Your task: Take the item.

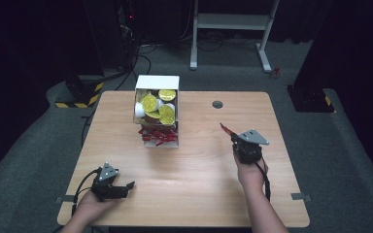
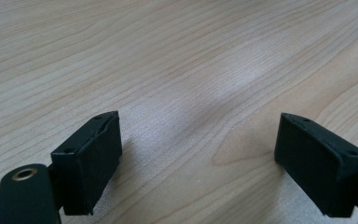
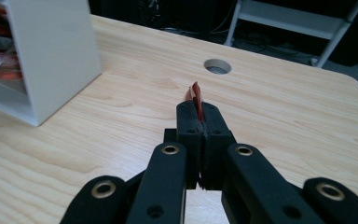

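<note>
A thin red packet (image 3: 196,95) is sitting pinched between the jaws of the right gripper (image 3: 199,114), its tip sticking up and forward past the jaw ends; in the high view the same red packet (image 1: 226,129) is pointing up-left from the right gripper (image 1: 234,137), which is hovering over the right half of the wooden table (image 1: 194,194), well apart from everything else. The right hand (image 1: 250,171) is gripping the tool from behind, with its cable trailing down along the forearm. A round grommet hole (image 3: 217,66) is lying in the tabletop just beyond the packet's tip. Off to the left, a white box (image 1: 157,82) is standing open near the table's far edge: its upper part is holding round cups with yellow lids (image 1: 150,102), and its lower part is holding a heap of more red packets (image 1: 158,135). The white side wall of that box (image 3: 56,51) is showing at the left of the right gripper view. The left gripper (image 1: 126,187) is resting low at the near left of the table, held by the left hand (image 1: 90,204), its jaws standing wide apart with nothing between them, only bare wood under the left gripper (image 2: 198,161). A white metal frame (image 1: 233,22) is standing on the grey floor behind the table.
</note>
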